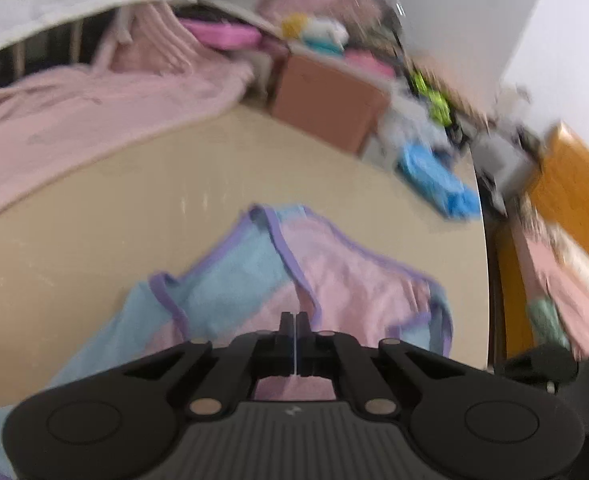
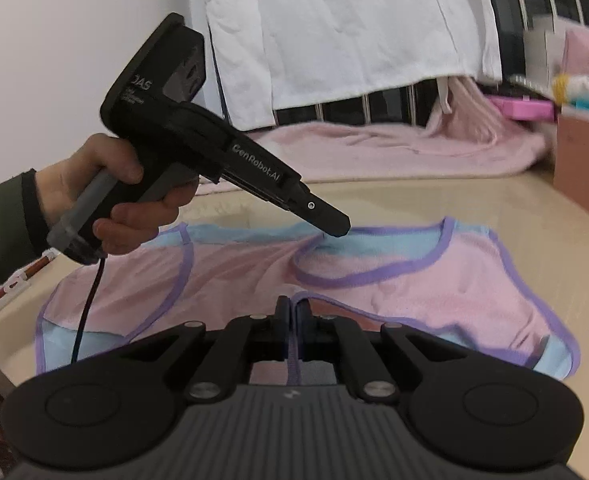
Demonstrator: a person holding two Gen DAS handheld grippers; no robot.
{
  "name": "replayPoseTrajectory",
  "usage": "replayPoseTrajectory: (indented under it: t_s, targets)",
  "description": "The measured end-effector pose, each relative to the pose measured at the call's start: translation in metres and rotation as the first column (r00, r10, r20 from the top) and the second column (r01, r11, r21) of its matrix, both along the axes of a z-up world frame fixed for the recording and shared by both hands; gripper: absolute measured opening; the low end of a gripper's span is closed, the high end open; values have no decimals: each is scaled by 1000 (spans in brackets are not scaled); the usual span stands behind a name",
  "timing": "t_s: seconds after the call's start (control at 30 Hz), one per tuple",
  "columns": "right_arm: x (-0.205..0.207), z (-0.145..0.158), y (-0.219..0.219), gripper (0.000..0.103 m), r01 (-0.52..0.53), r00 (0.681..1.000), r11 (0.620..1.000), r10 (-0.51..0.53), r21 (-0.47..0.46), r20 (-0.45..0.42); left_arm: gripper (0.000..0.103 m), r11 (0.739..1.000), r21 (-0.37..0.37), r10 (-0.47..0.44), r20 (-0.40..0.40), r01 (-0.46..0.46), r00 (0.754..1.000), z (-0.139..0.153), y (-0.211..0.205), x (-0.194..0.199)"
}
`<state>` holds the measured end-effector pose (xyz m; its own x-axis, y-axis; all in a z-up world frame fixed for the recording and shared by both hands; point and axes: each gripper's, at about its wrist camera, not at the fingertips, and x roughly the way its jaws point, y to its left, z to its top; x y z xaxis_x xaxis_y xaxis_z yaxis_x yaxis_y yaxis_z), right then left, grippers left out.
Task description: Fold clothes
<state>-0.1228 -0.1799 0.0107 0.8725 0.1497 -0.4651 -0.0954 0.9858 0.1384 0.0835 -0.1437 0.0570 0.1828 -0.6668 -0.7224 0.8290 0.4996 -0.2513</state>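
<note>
A sleeveless top point(image 1: 334, 280) point(image 2: 434, 280), pink and light blue with purple trim, lies spread on the beige table point(image 1: 114, 200) point(image 2: 494, 208). My left gripper point(image 1: 295, 320) is shut, its tips pinching the fabric; from the right wrist view a hand point(image 2: 106, 184) holds this left gripper point(image 2: 336, 232) tilted down onto the blue back of the neckline, and creases run toward its tip. My right gripper point(image 2: 292, 306) is shut on the top's near purple-trimmed edge, and the trim shows between its fingers.
A pink blanket point(image 1: 74, 120) point(image 2: 374, 148) lies behind the table under a hanging white cloth point(image 2: 334, 32). A brown box point(image 1: 326, 104) point(image 2: 586, 168) and a blue cloth point(image 1: 434, 180) sit at the far end. The table's edge point(image 1: 483, 240) drops off at the right.
</note>
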Motion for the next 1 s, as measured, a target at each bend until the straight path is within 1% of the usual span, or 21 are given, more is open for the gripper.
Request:
replayPoseTrajectory:
  t_s: [0.03, 0.07, 0.1, 0.13, 0.2, 0.23, 0.27, 0.3, 0.33, 0.4, 0.43, 0.5, 0.53, 0.6, 0.67, 0.73, 0.83, 0.9, 0.93, 1.0]
  targets:
    - [1, 0, 2, 4, 4, 1000, 1000, -4, -16, -17, 6, 999, 27, -19, 2, 18, 1000, -2, -4, -2]
    - [3, -2, 2, 6, 6, 999, 1000, -7, -18, -41, 17, 998, 53, -37, 4, 37, 999, -5, -8, -4]
    - [4, -4, 2, 6, 9, 998, 1000, -9, -10, -62, 22, 995, 80, -55, 7, 54, 998, -7, -12, -6]
    - [4, -6, 0, 8, 12, 997, 1000, -12, 2, -77, 27, 992, 109, -60, 29, 57, 998, -10, -16, -8]
    - [4, -9, -3, 12, 26, 995, 999, -23, 24, -94, 26, 988, 136, -83, 43, 76, 996, -15, -19, -11]
    - [5, -9, -5, 16, 34, 995, 999, -30, 38, -99, 22, 985, 149, -93, 49, 85, 995, -18, -20, -12]
    - [6, -10, -8, 26, 45, 994, 997, -38, 64, -103, 4, 984, 155, -92, 37, 85, 995, -20, -21, -11]
    - [7, -11, -13, 31, 59, 993, 993, -47, 105, -111, 0, 984, 158, -91, 26, 86, 995, -22, -22, -10]
    - [9, -12, -17, 34, 67, 992, 987, -50, 146, -119, 1, 986, 142, -86, 22, 83, 996, -21, -20, -9]
    - [12, -15, -25, 34, 73, 990, 971, -44, 226, -132, 1, 991, 109, -77, 12, 76, 997, -17, -17, -7]
    - [15, -17, -27, 33, 84, 990, 964, -52, 252, -131, 1, 993, 93, -73, 7, 72, 997, -15, -16, -6]
    - [19, -20, -27, 12, 103, 989, 957, -71, 269, -129, 0, 996, 59, -64, -2, 64, 998, -12, -12, -4]
    - [18, -22, -27, 3, 111, 989, 953, -80, 282, -121, 0, 998, 29, -49, -6, 49, 999, -7, -8, -1]
    - [16, -21, -25, 2, 110, 992, 953, -89, 283, -86, 0, 1000, -25, -12, -4, 12, 1000, 2, 2, 3]
    - [9, -16, -14, 2, 99, 995, 975, -96, 199, -28, 0, 994, -107, 23, -30, -27, 999, 4, 18, 6]
    - [2, -12, 1, 2, 88, 995, 991, -91, 98, 28, 0, 980, -186, 57, -58, -67, 997, 6, 35, 10]
    - [-9, -7, 25, 2, 70, 993, 996, -63, -59, 102, 0, 966, -228, 104, -83, -120, 991, 0, 54, 8]
    - [-14, -7, 46, 2, 42, 991, 982, -17, -184, 134, 0, 958, -247, 125, -97, -146, 987, -6, 67, 5]
    - [-14, -8, 54, 2, 20, 991, 974, 10, -226, 130, 0, 954, -254, 139, -100, -161, 985, -8, 74, 2]
    - [-13, -11, 66, 2, -21, 992, 963, 53, -268, 111, 0, 946, -261, 171, -109, -194, 979, -14, 88, 0]
